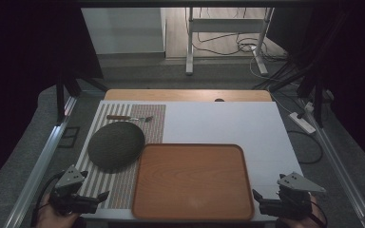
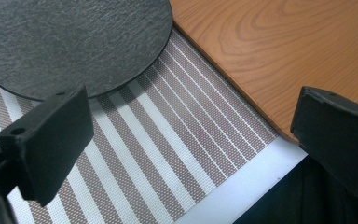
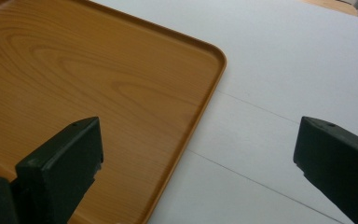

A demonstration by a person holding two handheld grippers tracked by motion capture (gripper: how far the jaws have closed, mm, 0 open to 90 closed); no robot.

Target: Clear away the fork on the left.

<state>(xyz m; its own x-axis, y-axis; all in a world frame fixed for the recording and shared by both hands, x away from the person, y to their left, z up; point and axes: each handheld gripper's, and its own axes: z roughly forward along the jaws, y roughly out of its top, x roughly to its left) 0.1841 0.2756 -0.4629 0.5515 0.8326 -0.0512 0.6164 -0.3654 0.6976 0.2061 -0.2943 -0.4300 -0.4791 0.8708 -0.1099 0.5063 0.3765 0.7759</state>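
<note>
- So, nearest: left gripper [image 1: 105,194] and right gripper [image 1: 255,195] hover at the table's [image 1: 228,123] front corners, jaws spread wide, nothing between them.
- Between them, the wooden tray [image 1: 193,180] lies flat.
- Just beyond, a dark round plate [image 1: 115,145] rests on the striped placemat [image 1: 123,183], touching the tray's corner.
- Farthest, a spoon [image 1: 129,118] lies on the mat.

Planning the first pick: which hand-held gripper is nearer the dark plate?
Left. The left hand-held gripper sits just below the dark plate; the right hand-held gripper is across the tray.
</note>
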